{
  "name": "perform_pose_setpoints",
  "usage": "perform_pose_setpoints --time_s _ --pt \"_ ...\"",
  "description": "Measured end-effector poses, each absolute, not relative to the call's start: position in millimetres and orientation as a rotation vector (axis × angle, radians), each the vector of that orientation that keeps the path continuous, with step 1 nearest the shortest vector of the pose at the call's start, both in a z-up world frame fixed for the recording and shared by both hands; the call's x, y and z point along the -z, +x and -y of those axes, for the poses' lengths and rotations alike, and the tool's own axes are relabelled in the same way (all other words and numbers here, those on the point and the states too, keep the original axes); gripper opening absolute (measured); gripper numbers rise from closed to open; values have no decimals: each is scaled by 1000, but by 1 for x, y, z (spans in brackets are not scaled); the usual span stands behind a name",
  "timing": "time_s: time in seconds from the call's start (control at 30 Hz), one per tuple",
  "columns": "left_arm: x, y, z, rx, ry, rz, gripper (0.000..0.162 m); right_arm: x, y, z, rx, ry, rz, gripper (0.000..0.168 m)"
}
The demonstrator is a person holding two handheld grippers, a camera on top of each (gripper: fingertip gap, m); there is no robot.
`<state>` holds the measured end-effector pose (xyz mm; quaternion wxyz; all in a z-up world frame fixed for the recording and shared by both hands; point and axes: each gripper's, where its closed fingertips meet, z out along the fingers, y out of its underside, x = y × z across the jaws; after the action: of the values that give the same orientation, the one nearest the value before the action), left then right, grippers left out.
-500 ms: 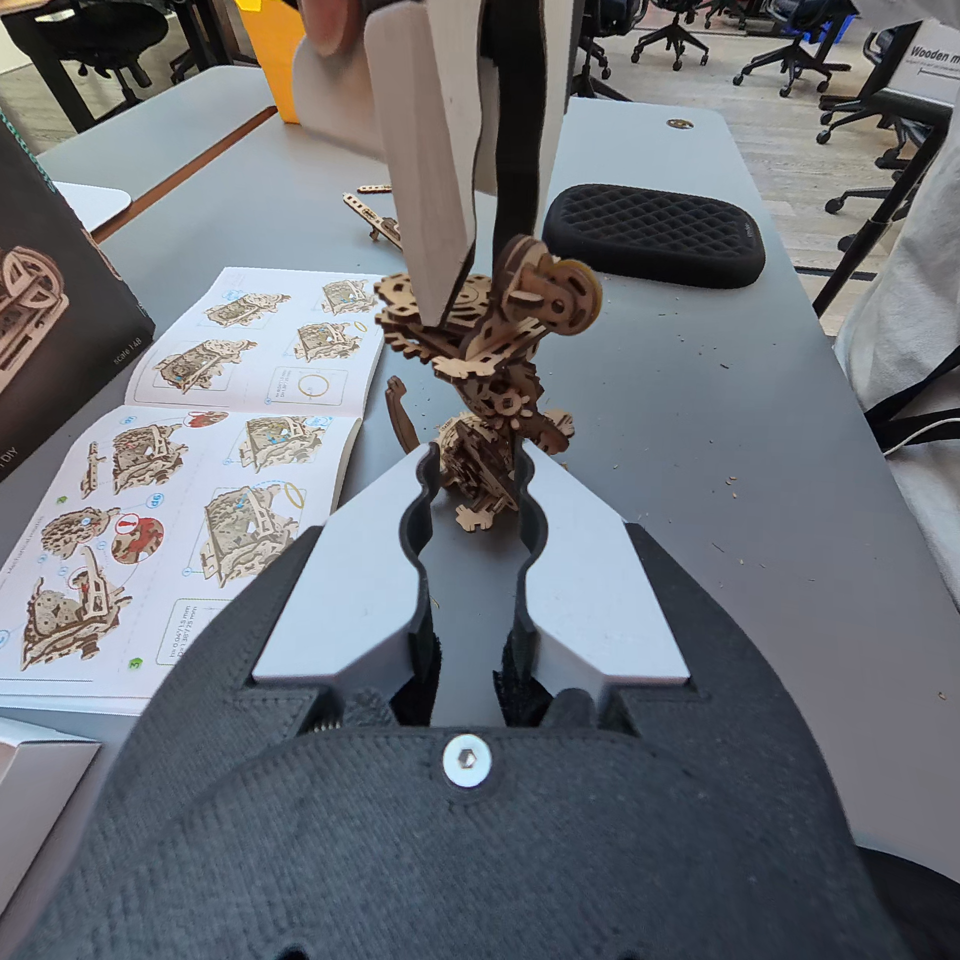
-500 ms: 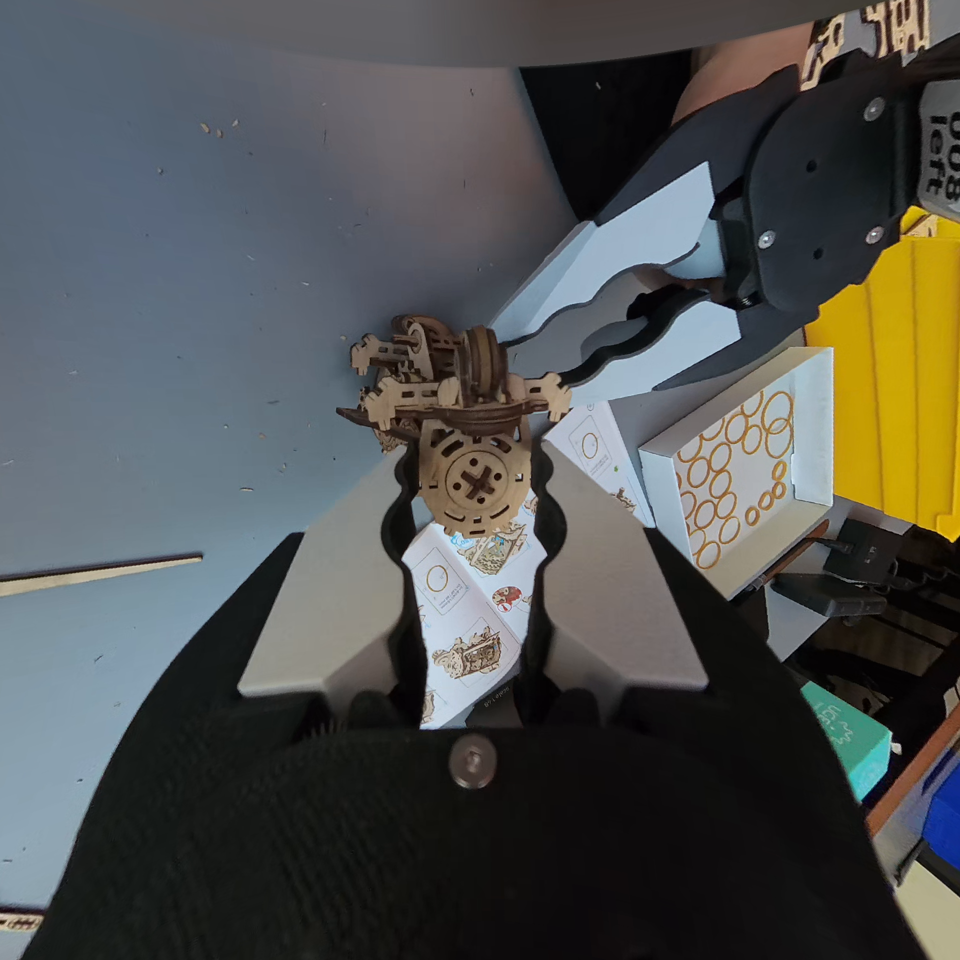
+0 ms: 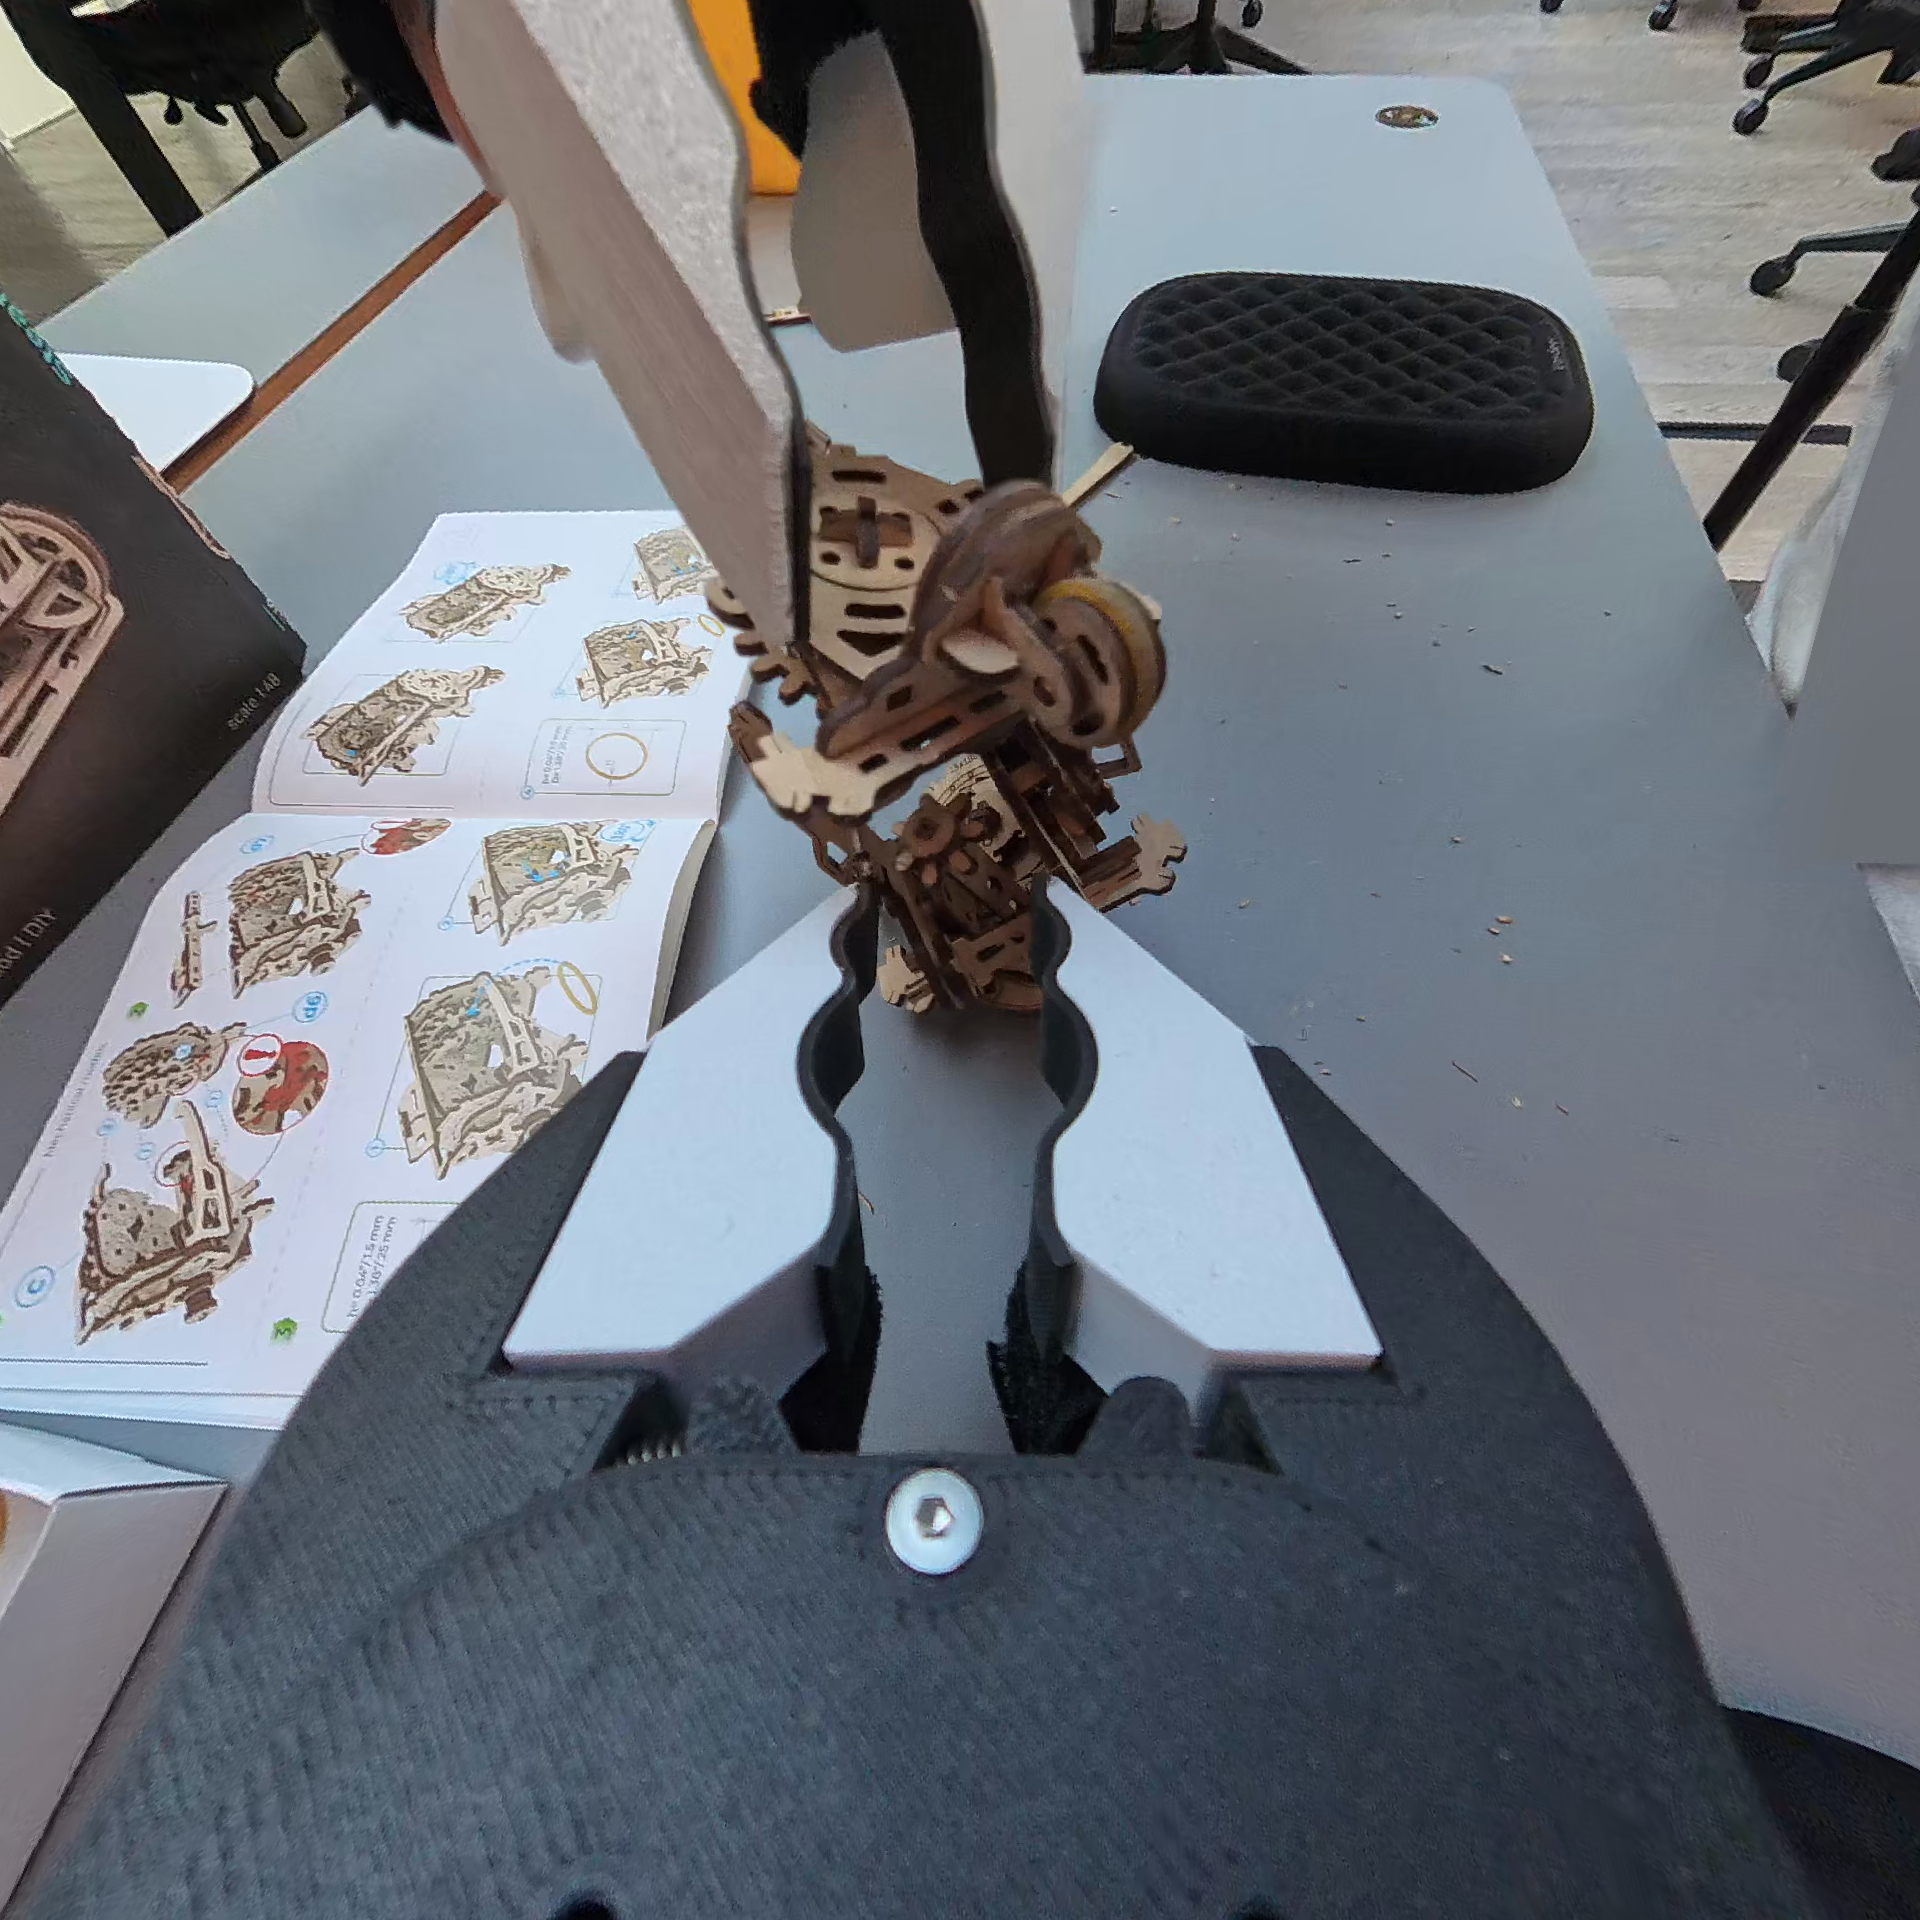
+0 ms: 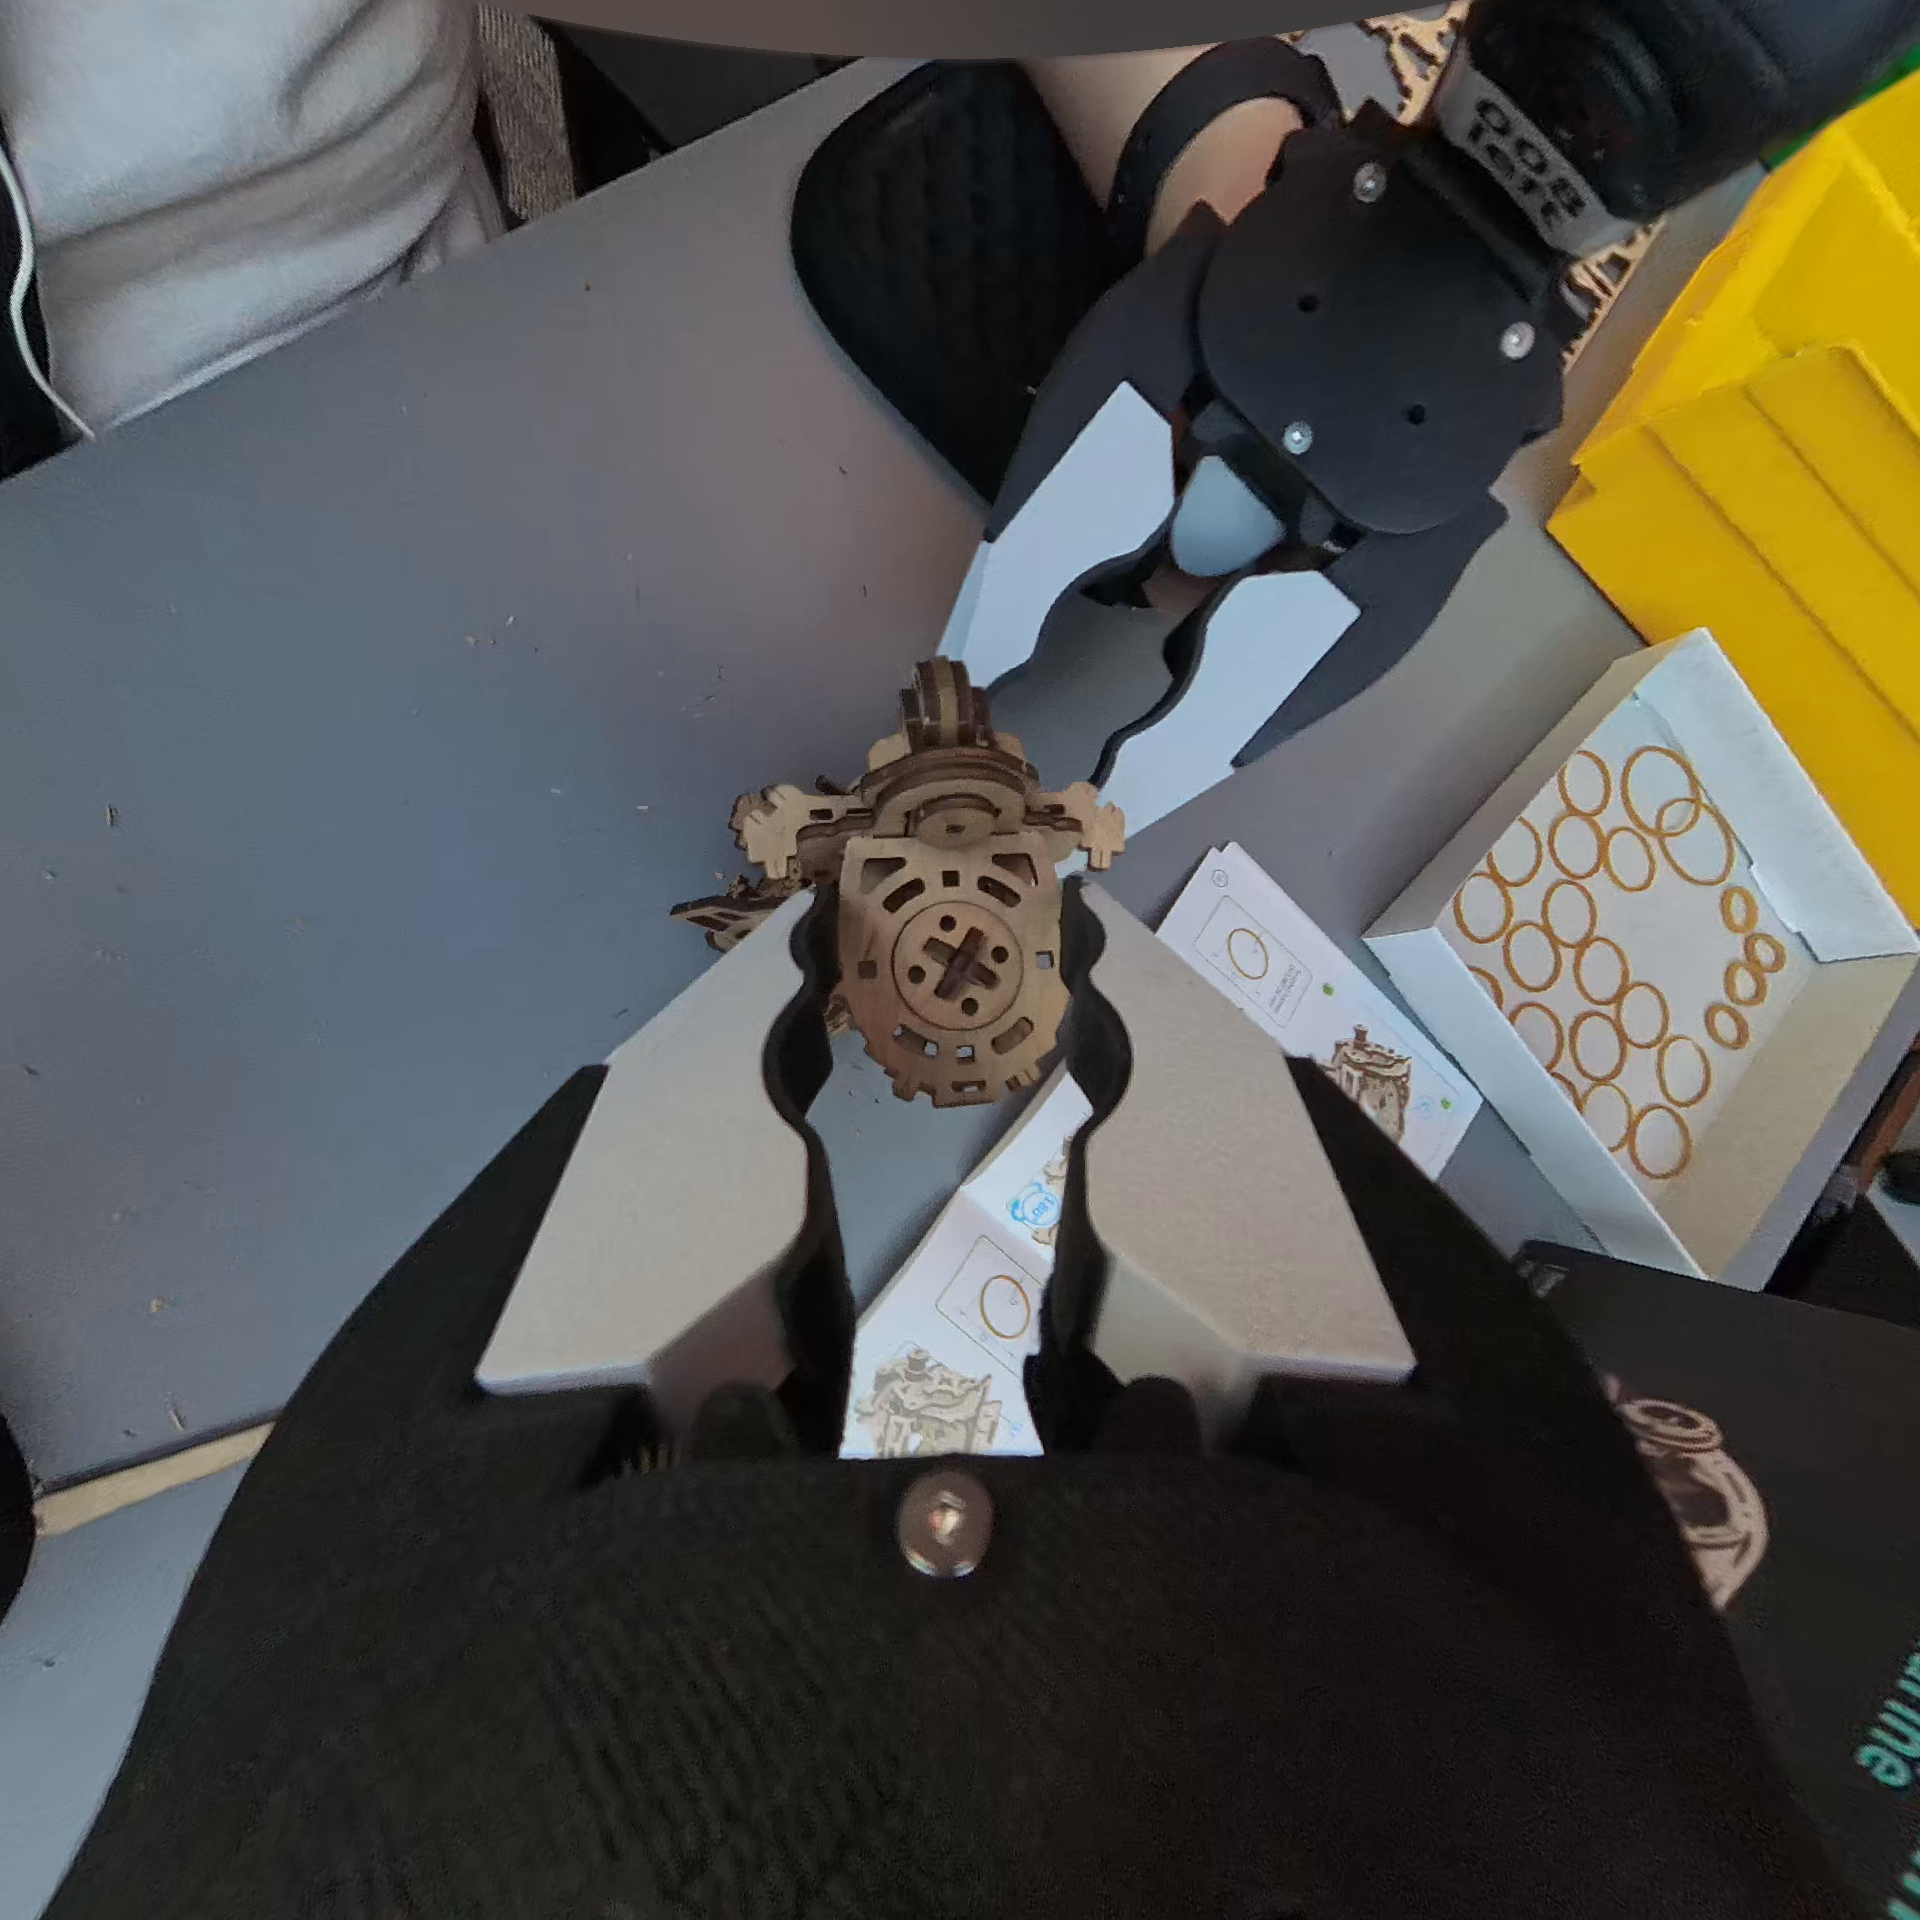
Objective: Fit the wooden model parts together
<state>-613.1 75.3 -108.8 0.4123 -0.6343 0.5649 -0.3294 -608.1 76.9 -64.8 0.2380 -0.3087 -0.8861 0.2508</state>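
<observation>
With both tools clamped on the wooden model (image 3: 966, 748) above the bench (image 3: 1455, 831), left tool (image 3: 951, 935) low, right tool (image 4: 940, 940) on the slotted disc end, this looks like mid-fit. Next: probably press the halves square; thin tabs could snap.

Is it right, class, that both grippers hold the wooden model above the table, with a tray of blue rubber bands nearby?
Not quite: the rubber bands in the tray are orange, as the right wrist view shows. Both the left gripper and right gripper do hold the wooden model above the table.
</observation>
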Motion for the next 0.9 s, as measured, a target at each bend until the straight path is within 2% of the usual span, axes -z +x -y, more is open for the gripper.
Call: perform_pose_setpoints --time_s 0.43,0.77,0.9 --pt "105 -614 -78 810 -1617 -1370 34 68 -605 -85 -950 -1270 2197 42" --pt "104 -614 -76 775 -1614 -1365 35 62 -602 -79 -912 -1196 2062 42" --pt "103 -614 -76 771 -1611 -1355 35 61 -602 -81 -1024 -1366 1931 42"
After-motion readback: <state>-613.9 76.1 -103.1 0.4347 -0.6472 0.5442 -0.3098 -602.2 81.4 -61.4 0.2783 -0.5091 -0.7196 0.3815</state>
